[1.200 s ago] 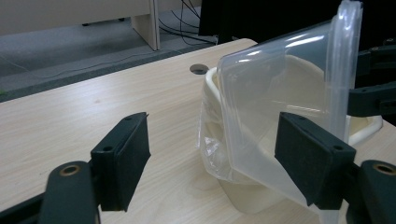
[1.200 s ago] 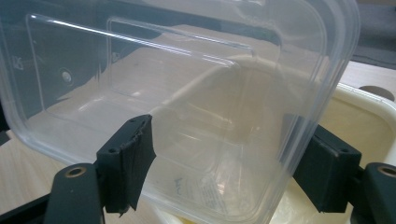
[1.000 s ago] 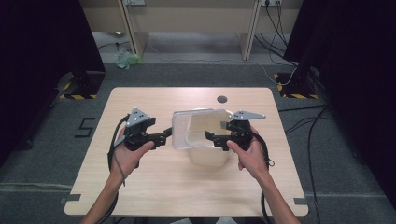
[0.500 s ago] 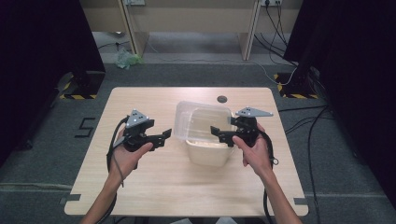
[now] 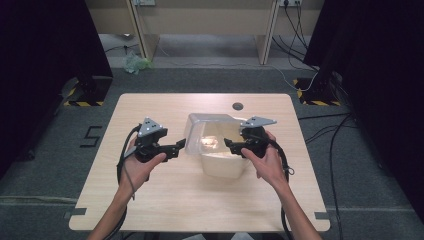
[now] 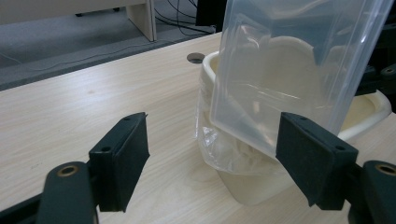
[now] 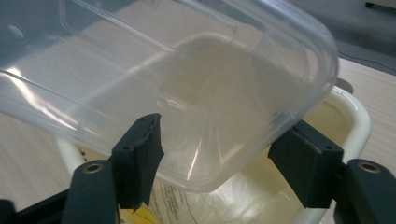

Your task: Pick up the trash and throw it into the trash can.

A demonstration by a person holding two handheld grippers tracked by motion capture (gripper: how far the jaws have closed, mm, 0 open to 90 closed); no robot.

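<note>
On a wooden worktop [image 5: 150, 210], the left tool [image 5: 176, 148] hovers released beside a clear plastic container [image 5: 207, 131], tipped over a cream bin [image 5: 225, 162] lined with a plastic bag [image 6: 224, 151]. The right tool [image 5: 231, 146] looks released too, jaws straddling the container. Keep its mouth above the bin's middle while emptying.
</note>
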